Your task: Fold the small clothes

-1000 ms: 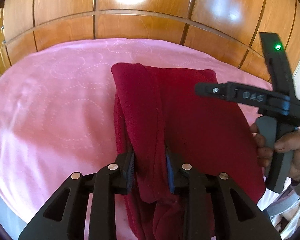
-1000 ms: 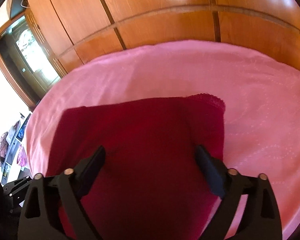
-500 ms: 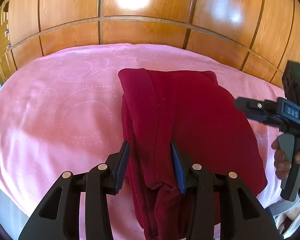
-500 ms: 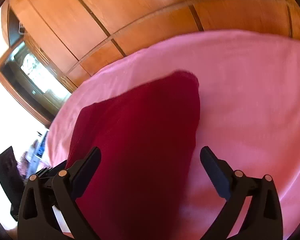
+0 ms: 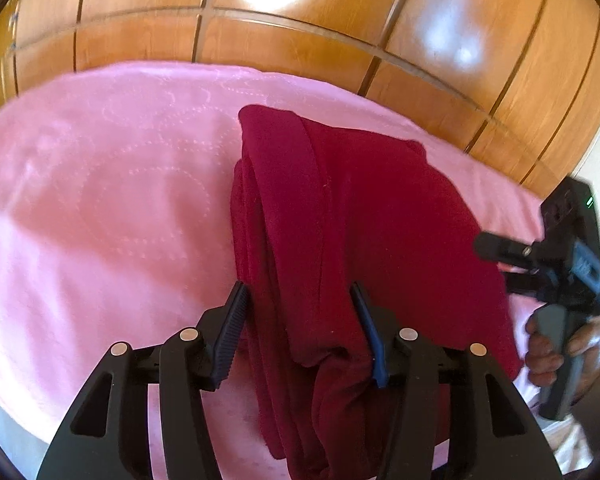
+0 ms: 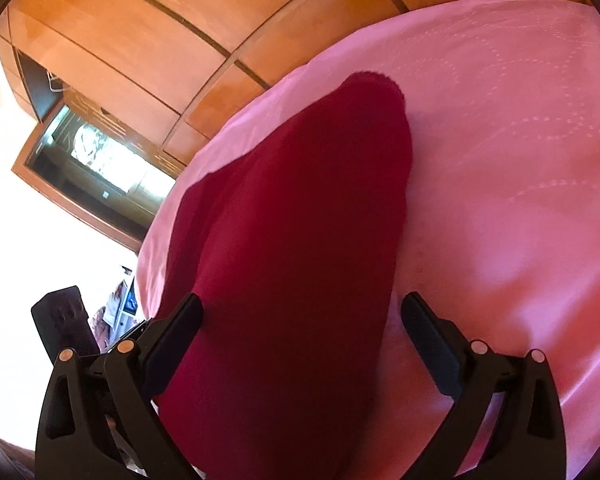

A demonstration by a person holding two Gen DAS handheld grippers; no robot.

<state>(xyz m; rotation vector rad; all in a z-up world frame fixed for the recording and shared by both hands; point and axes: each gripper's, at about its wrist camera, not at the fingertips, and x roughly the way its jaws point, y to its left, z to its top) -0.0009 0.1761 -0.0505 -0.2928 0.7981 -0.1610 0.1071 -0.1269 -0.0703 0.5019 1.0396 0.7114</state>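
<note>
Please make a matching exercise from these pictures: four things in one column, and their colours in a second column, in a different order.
Things:
1. garment
2. bed cover
3. wall panels
4. right gripper

Colours:
A. black
B. pink
C. dark red
D. orange-brown wood

Pairs: 1-C, 2-B, 3-D, 4-A

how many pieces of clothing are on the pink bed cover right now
1: a folded dark red garment lies on the pink bed cover, its near end between the fingers of the opening left gripper. The folds could hide a second piece; none shows.
</note>
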